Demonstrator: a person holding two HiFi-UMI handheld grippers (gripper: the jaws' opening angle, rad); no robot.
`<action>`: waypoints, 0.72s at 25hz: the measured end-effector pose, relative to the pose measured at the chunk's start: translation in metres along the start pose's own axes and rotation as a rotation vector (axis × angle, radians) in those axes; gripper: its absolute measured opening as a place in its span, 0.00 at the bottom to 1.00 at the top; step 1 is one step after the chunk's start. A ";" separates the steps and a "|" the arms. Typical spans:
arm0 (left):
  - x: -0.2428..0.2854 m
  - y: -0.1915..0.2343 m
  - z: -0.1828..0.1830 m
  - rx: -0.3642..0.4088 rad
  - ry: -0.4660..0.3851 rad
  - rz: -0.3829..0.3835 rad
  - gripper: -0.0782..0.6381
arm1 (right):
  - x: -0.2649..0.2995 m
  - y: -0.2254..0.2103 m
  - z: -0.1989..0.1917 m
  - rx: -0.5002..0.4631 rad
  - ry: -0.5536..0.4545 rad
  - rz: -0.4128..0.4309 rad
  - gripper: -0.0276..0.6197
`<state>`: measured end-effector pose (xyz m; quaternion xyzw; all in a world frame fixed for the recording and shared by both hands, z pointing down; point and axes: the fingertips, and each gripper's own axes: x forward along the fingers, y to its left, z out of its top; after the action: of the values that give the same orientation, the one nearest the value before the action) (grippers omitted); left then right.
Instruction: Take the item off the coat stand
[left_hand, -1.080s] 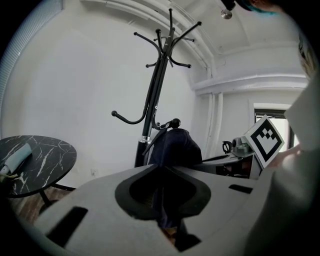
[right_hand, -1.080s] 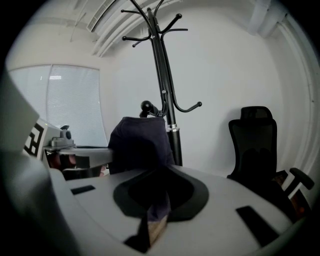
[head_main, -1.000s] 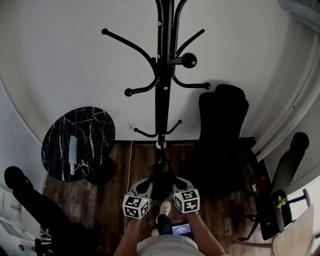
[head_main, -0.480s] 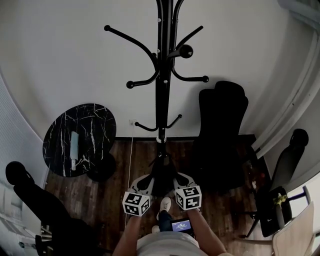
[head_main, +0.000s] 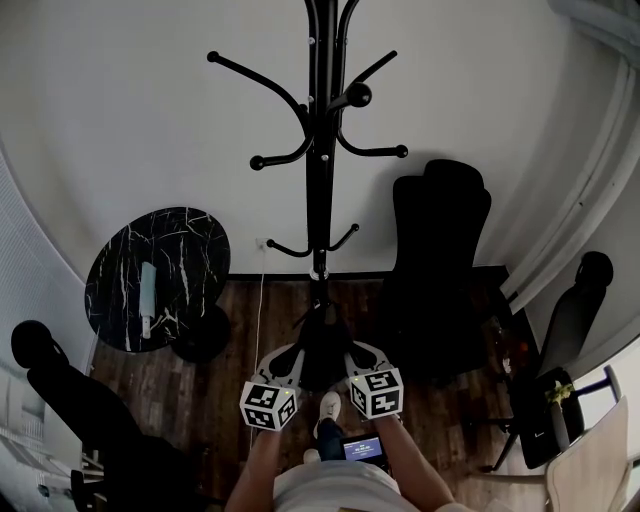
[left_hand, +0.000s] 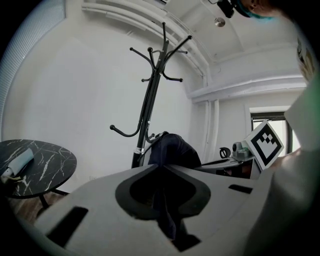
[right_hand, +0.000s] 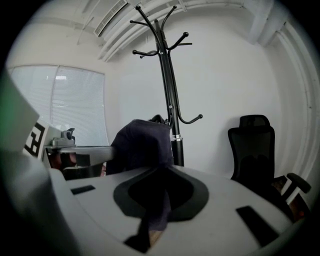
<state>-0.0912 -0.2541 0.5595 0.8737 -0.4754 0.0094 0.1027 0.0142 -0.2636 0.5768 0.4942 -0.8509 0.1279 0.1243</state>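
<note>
Held the dark garment (right_hand: 142, 142) off the coat stand (head_main: 320, 150), bunched low near its pole and clear of the hooks. Pinched one fold in the left gripper (left_hand: 162, 200), jaws closed on the cloth. Nipped another fold in the right gripper (right_hand: 156, 200), likewise clamped. Looked like a cap or small bag, though too dark to tell. Worked between a round marble-topped surface (head_main: 158, 280) and a black office chair (head_main: 440, 260).
</note>
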 end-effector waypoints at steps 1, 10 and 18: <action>-0.002 0.000 0.003 0.000 -0.009 0.001 0.16 | -0.002 0.001 0.001 -0.001 -0.002 0.000 0.09; -0.020 -0.009 0.004 -0.035 -0.037 -0.008 0.16 | -0.023 0.010 0.002 0.002 -0.031 -0.018 0.09; -0.030 -0.014 0.008 -0.061 -0.064 0.006 0.16 | -0.030 0.016 0.007 -0.024 -0.043 -0.016 0.09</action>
<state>-0.0970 -0.2231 0.5455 0.8685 -0.4812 -0.0327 0.1141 0.0139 -0.2337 0.5587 0.5022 -0.8507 0.1062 0.1129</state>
